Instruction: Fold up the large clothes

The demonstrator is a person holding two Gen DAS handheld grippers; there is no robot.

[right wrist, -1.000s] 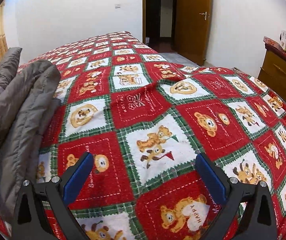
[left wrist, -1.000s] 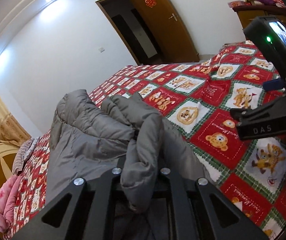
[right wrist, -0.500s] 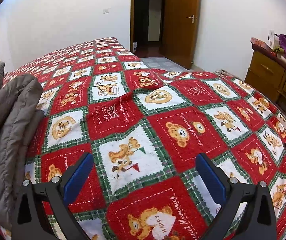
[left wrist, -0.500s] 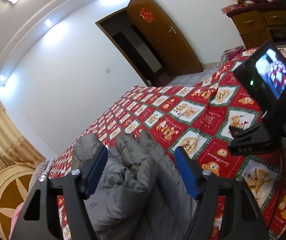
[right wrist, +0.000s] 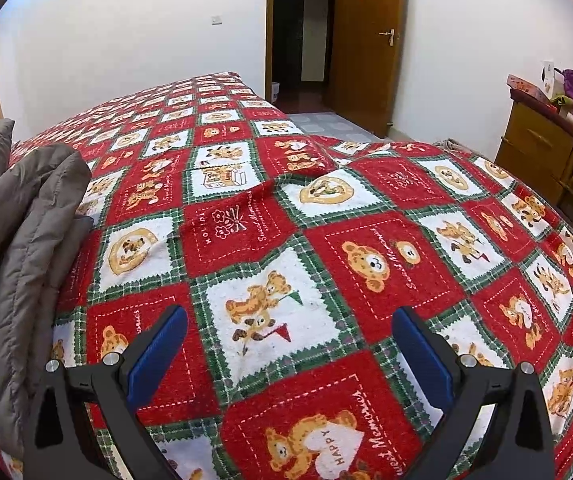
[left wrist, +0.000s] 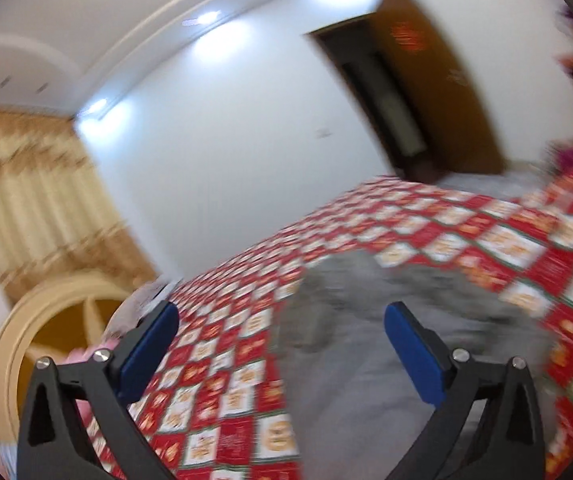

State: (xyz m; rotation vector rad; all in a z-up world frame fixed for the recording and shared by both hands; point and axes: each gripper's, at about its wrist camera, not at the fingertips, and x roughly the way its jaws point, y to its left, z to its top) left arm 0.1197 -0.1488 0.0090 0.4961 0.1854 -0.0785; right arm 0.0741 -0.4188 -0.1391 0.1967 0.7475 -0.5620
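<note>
The red patterned blanket [right wrist: 326,240] is covering the bed, blurring badly in the left view. The grey jacket [right wrist: 14,248] is lying bunched along its left side, running lengthwise away from the cameras, partly cut off. The left gripper [left wrist: 282,332] is opening over it, pinching nothing; the right gripper [right wrist: 290,336] is hovering spread and empty.

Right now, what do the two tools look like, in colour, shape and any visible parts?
Both look alike. The left tool and the right tool each have two black angular arms with triangular cut-outs and silver round bolt heads. Each arm ends in a flat blue pad that looks ridged. No cables, markings or sleeves show here.
</note>
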